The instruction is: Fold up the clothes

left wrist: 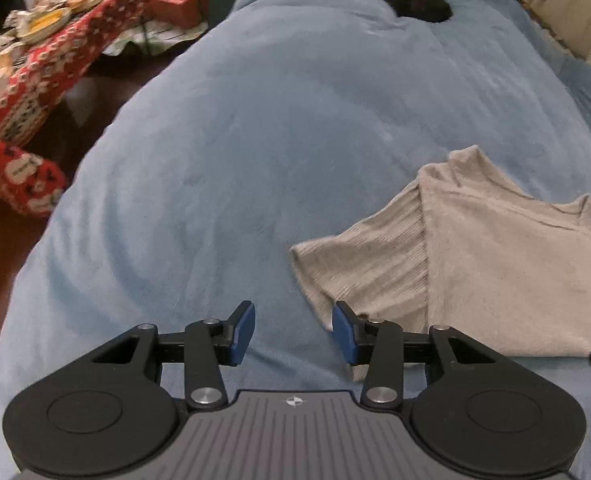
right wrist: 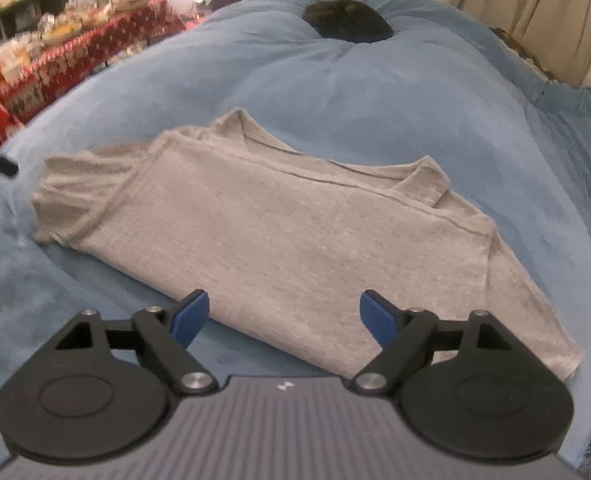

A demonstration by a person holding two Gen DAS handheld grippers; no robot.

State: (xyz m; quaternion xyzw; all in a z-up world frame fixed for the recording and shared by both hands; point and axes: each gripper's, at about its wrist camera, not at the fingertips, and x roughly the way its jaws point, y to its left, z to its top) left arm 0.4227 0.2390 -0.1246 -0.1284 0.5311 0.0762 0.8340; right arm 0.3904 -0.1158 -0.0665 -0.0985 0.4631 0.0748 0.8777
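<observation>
One grey t-shirt lies folded on the blue blanket, long axis running from upper left to lower right of the right wrist frame, collar edge toward the top. Right gripper is spread wide, nothing pinched, fingertips over the shirt's near edge. Left gripper is partly spread, empty; shirt sits to its right, sleeve just beside the right finger.

Grey T-shirt, folded (sleeves showing), flat

Blue bed w/ grey shirt, dark lump.
</observation>
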